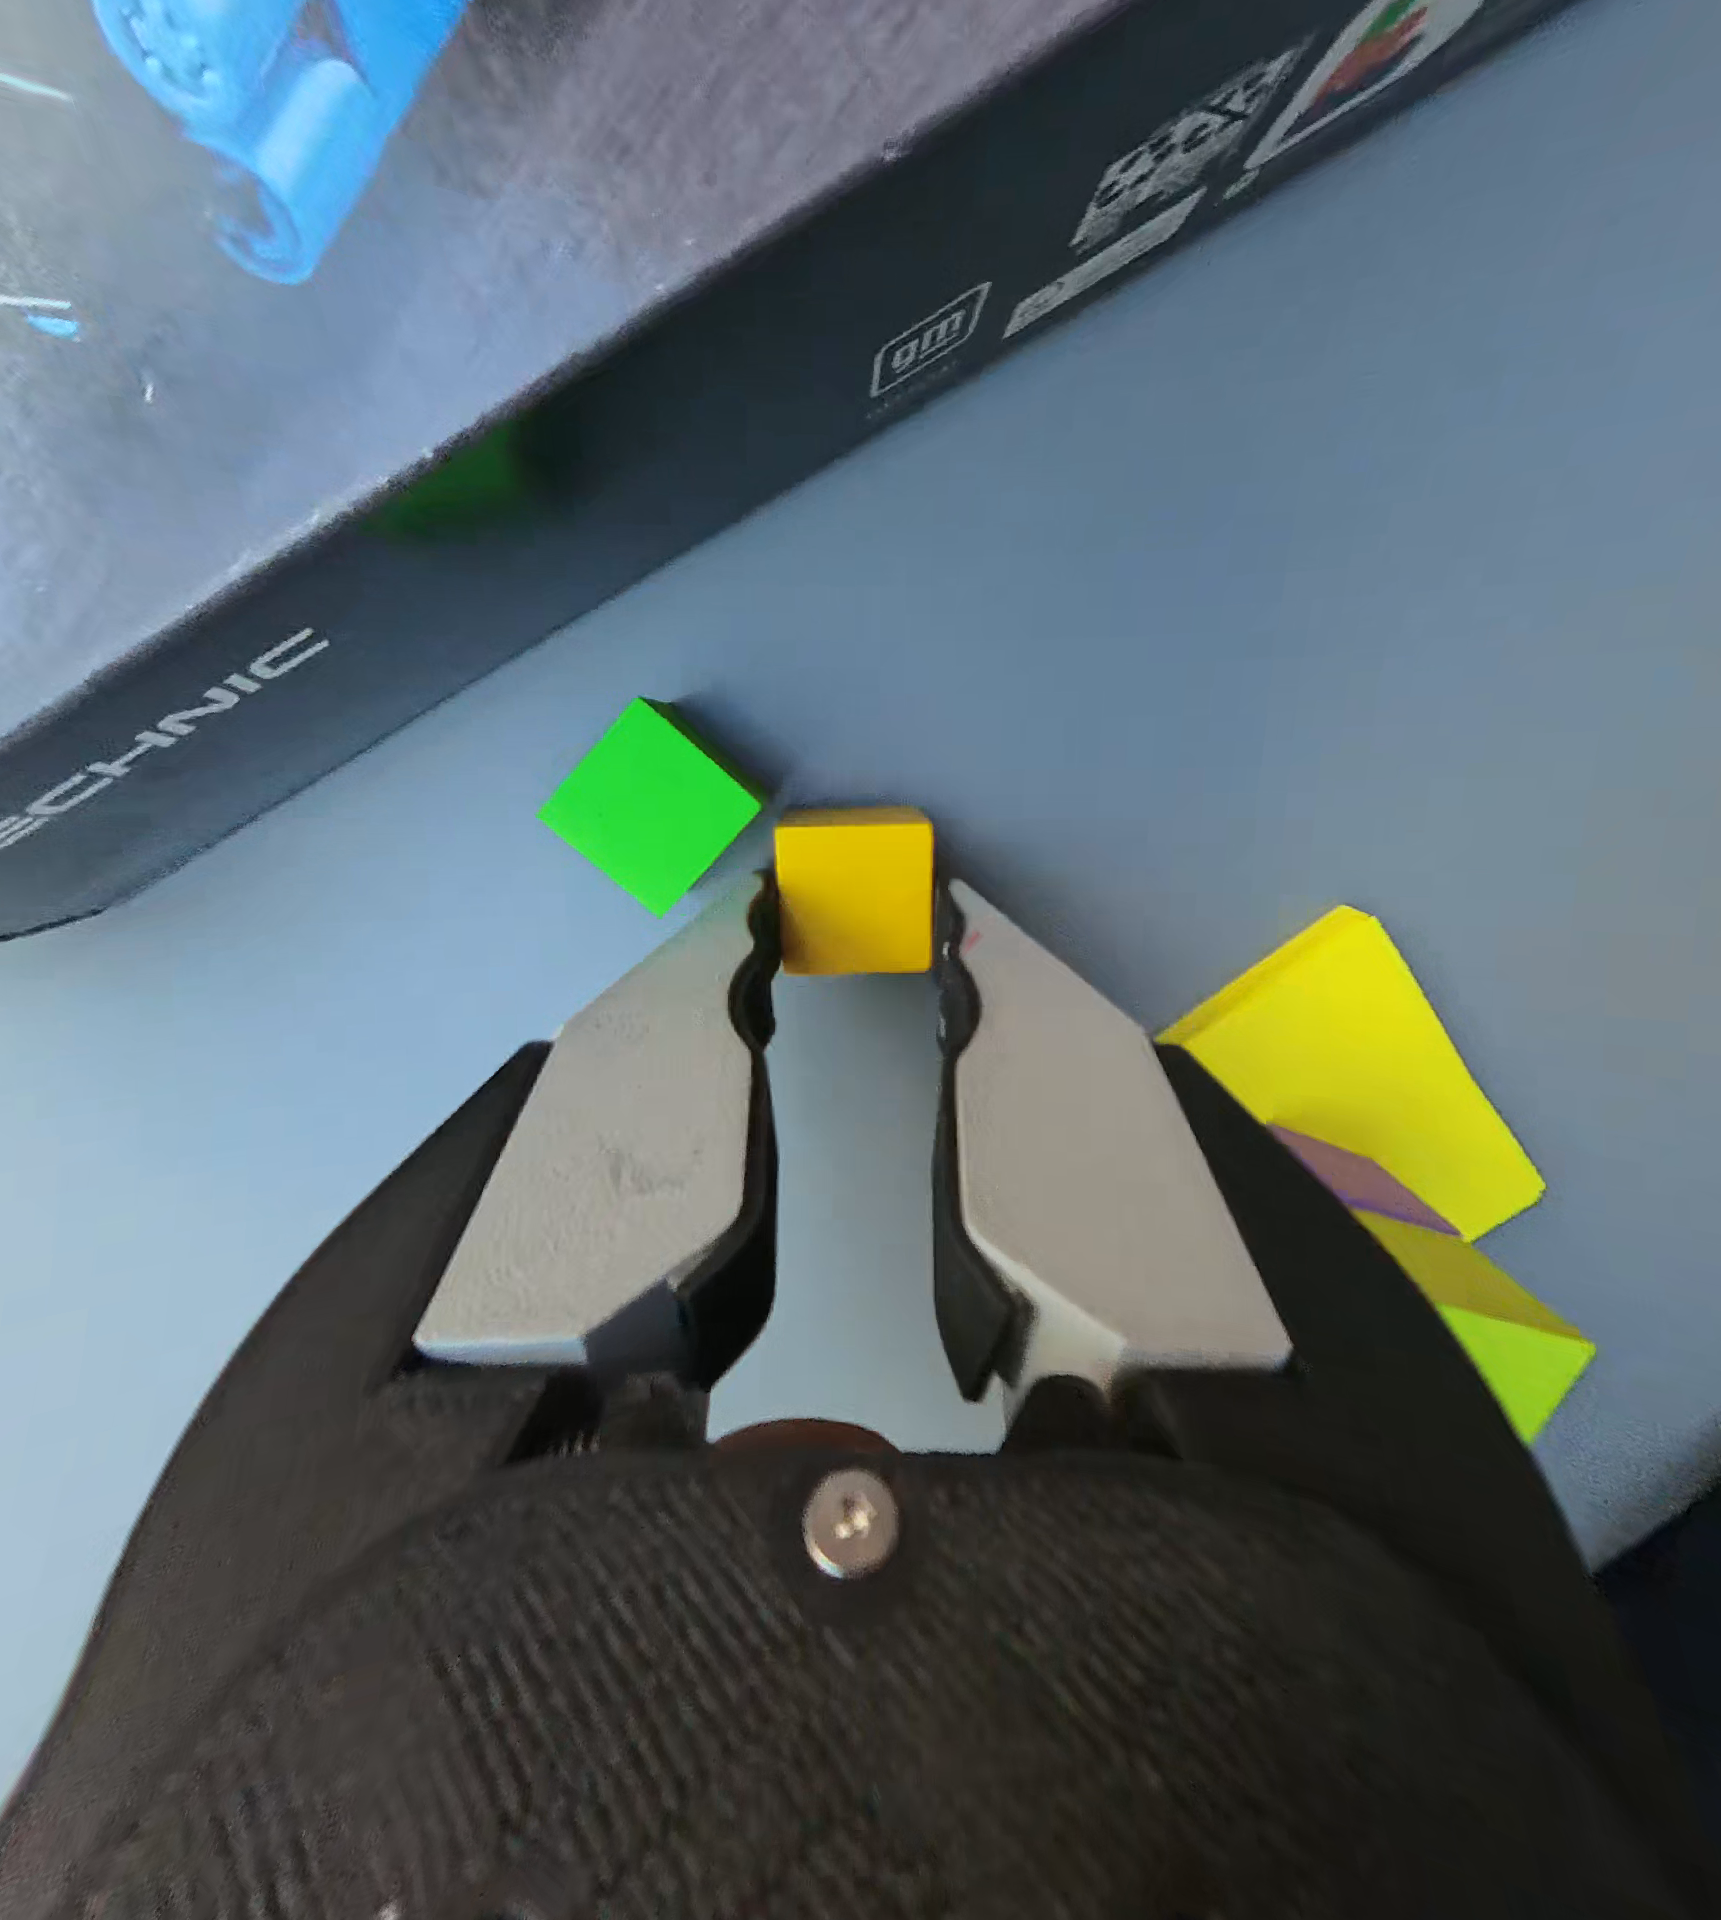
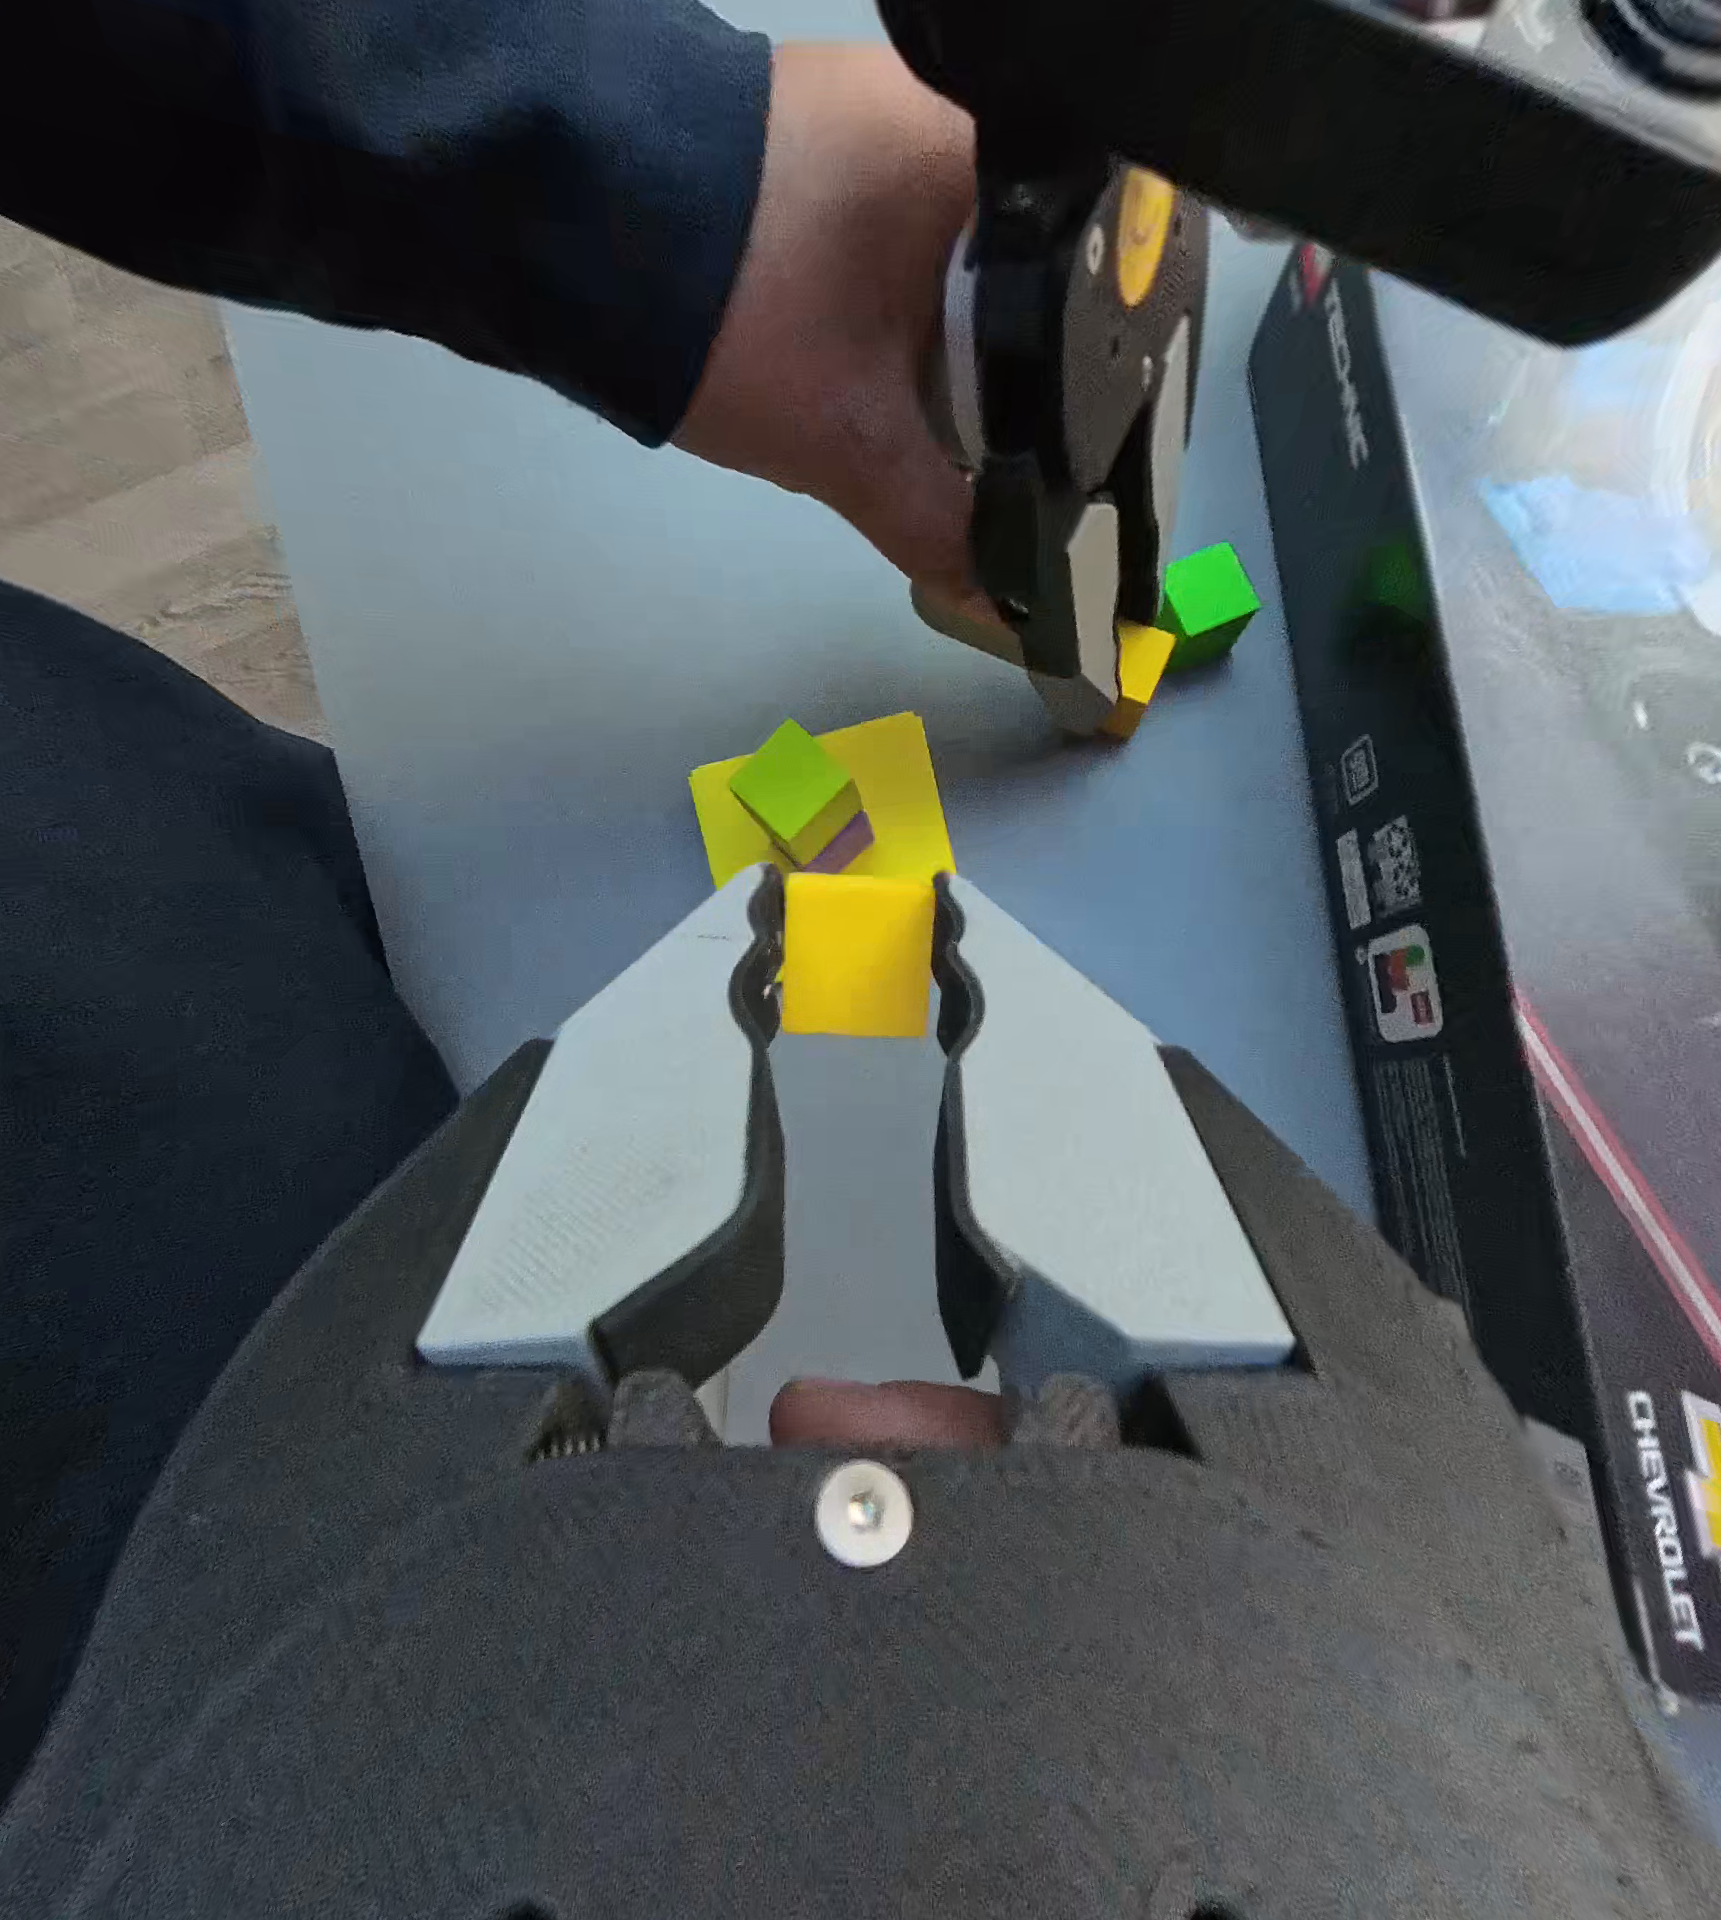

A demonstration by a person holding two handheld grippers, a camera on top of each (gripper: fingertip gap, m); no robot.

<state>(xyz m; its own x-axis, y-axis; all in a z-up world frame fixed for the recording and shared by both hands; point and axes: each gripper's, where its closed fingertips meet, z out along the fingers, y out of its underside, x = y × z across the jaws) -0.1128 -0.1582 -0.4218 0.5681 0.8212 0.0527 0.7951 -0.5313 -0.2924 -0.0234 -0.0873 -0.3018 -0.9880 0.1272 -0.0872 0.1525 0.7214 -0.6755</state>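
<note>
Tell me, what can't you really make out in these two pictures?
- Purple block, right wrist view: mostly hidden under the lime block; in the left wrist view the gripper's finger covers much of that stack.
- Dark box: cut off by the frame edges in both views.
- Left gripper, right wrist view: only one finger shows; the far one is hidden behind the orange-yellow block.

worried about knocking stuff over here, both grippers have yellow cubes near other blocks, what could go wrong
The left gripper clamps its yellow cube right beside the green cube; swinging sideways could bump it. The right gripper holds a yellow cube just short of the lime-and-purple stack on the yellow pad; a low pass could topple it.
</note>
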